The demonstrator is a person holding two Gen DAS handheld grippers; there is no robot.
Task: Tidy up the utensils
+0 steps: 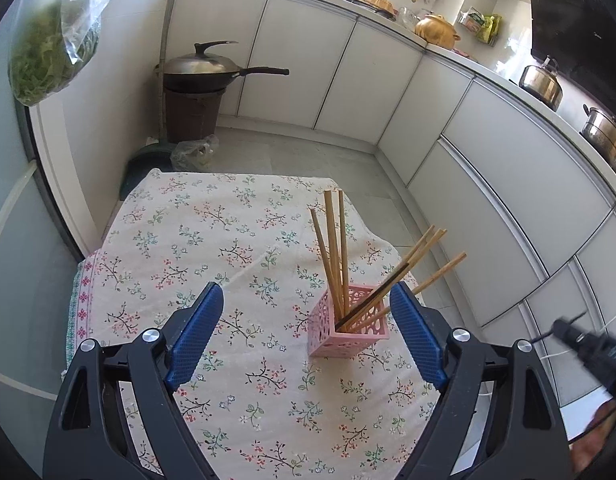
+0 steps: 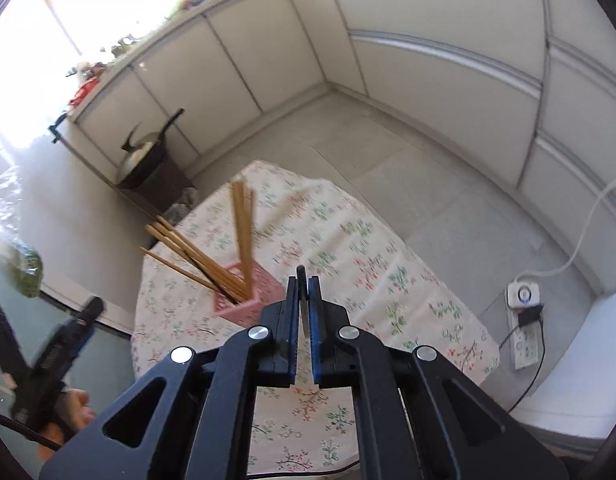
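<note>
A pink openwork holder (image 1: 340, 336) (image 2: 264, 296) stands on the floral tablecloth (image 1: 188, 240) (image 2: 348, 240). Several bamboo chopsticks (image 1: 332, 248) (image 2: 242, 232) and one dark chopstick (image 1: 374, 300) lean in it. My left gripper (image 1: 308, 292) hovers open just before the holder, and its right pad is close to the holder's right side with nothing between the pads. My right gripper (image 2: 303, 280) is raised above the table's near side, shut on a thin dark utensil (image 2: 302, 274) whose tip pokes out past the pads. Its blurred shape shows at the left wrist view's right edge (image 1: 588, 340).
A lidded wok (image 1: 200, 72) sits on a brown stool in the corner. White cabinets (image 1: 348, 80) line the walls, with pots (image 1: 542, 82) on the counter. A bag of greens (image 1: 48, 56) hangs at the left. A power strip (image 2: 524, 320) lies on the floor to the right.
</note>
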